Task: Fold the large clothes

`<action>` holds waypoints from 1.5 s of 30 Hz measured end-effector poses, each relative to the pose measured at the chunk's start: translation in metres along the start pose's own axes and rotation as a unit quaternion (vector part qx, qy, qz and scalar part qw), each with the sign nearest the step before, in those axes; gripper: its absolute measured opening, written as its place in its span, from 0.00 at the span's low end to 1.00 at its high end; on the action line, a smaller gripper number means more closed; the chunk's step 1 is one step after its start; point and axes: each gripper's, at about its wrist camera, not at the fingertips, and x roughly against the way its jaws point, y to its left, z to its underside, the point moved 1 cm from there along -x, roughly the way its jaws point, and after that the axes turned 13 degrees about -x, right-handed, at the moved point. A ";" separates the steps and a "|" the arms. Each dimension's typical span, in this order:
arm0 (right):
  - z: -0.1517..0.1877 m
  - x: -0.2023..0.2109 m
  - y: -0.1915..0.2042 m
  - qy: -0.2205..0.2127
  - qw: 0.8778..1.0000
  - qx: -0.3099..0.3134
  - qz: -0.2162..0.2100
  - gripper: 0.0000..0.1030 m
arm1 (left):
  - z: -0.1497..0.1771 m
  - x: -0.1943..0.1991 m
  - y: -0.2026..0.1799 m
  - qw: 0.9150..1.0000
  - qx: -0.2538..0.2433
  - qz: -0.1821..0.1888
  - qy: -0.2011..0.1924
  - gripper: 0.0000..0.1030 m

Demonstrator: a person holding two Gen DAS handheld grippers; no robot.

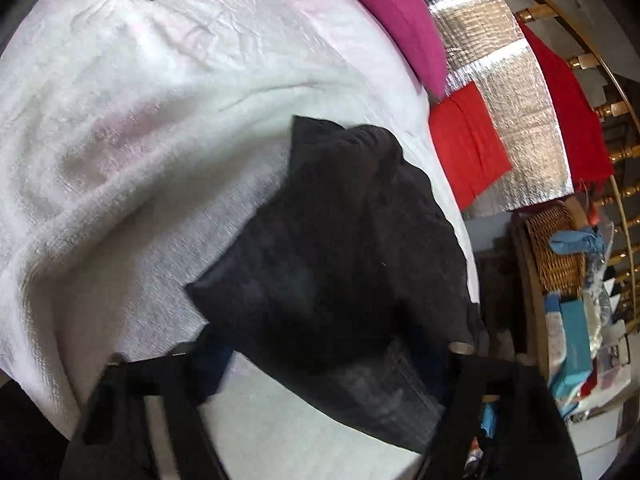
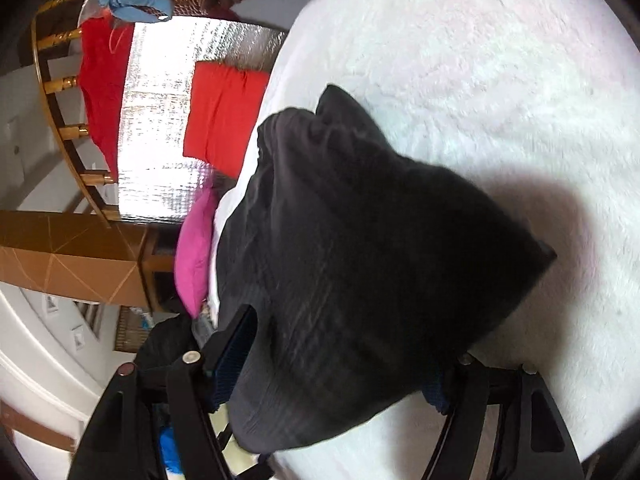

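Observation:
A dark grey, folded garment (image 1: 340, 248) lies on a white fluffy blanket (image 1: 140, 140) near the bed's edge. In the left wrist view it lies across the gap between my left gripper's (image 1: 320, 360) fingers, which stand wide apart; whether they grip it I cannot tell. In the right wrist view the same garment (image 2: 360, 260) is bunched and covers the space between my right gripper's (image 2: 332, 364) fingers, which also stand wide apart on either side of it. Both views are motion-blurred.
A magenta pillow (image 1: 400, 20) lies at the bed's edge. Beside the bed lie a silver foil mat (image 1: 512, 100) with a folded red cloth (image 1: 468, 144), a red garment (image 1: 568, 112) on a wooden railing, and a wicker basket (image 1: 556, 248).

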 end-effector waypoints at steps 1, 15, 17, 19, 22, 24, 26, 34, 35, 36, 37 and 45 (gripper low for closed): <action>0.001 0.001 0.004 -0.012 1.000 0.013 0.012 0.62 | 0.000 0.000 -0.001 1.000 -0.004 -0.002 -0.002 0.61; -0.018 0.008 0.023 -0.063 0.996 0.058 0.040 0.48 | -0.010 -0.027 -0.021 0.997 -0.063 -0.029 0.023 0.73; -0.019 0.013 0.023 -0.051 0.997 0.049 0.031 0.52 | -0.011 -0.027 -0.019 0.998 -0.059 -0.024 0.023 0.74; -0.018 0.019 0.024 -0.049 0.997 0.044 0.029 0.58 | -0.013 -0.026 -0.018 0.997 -0.063 -0.028 0.024 0.76; -0.020 0.033 0.018 -0.058 0.998 0.024 0.018 0.65 | -0.014 -0.013 -0.008 0.999 -0.045 -0.023 0.008 0.76; -0.026 0.048 0.012 -0.080 0.997 0.001 0.006 0.72 | -0.013 -0.001 0.004 1.000 -0.024 -0.011 -0.001 0.77; -0.032 0.060 0.009 -0.105 0.994 -0.015 0.001 0.77 | -0.012 0.001 0.010 1.000 -0.007 -0.010 -0.009 0.77; -0.051 0.040 0.008 -0.085 0.996 -0.026 0.029 0.77 | -0.018 -0.003 0.015 1.000 -0.002 -0.009 -0.025 0.62; -0.050 0.036 0.014 -0.087 0.996 -0.008 0.035 0.75 | -0.020 -0.006 0.013 1.000 -0.008 -0.005 -0.023 0.50; -0.049 0.035 0.018 -0.093 0.995 0.008 0.040 0.68 | -0.022 -0.008 0.010 1.000 -0.016 -0.003 -0.020 0.46; -0.048 0.035 0.025 -0.104 0.993 0.026 0.049 0.65 | -0.026 -0.008 0.008 1.000 -0.024 -0.003 -0.021 0.39; -0.032 0.053 0.053 -0.149 0.979 0.124 0.059 0.37 | -0.062 -0.014 -0.012 0.996 -0.082 -0.014 -0.044 0.18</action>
